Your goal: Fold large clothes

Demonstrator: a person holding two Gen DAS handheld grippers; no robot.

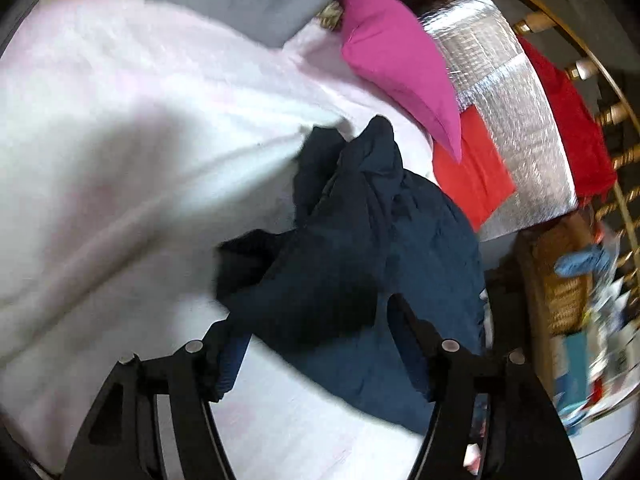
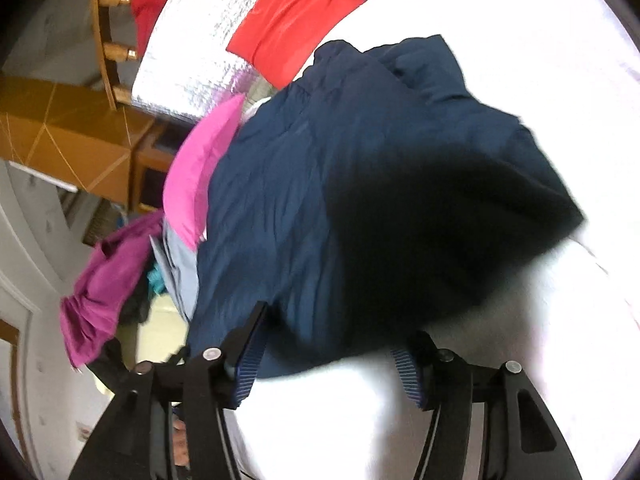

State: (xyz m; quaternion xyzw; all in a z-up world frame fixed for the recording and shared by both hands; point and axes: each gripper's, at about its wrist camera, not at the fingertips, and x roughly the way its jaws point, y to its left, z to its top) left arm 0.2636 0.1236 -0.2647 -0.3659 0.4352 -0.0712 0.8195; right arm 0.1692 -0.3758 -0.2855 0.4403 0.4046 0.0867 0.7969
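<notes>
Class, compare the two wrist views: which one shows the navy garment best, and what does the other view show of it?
The right wrist view: the navy garment fills the middle, spread broadly on the white bedding, most of its outline visible. In the left wrist view it appears bunched and twisted, its near end running between the fingers of the left gripper.

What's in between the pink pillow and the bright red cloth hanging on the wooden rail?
A shiny silver foil sheet lies between the pink pillow and red cloth, seen in the left wrist view.

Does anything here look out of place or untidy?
Yes. The navy jacket is crumpled in a heap on the white blanket, not spread flat for folding. Both the left gripper and right gripper stand open near its edge.
</notes>
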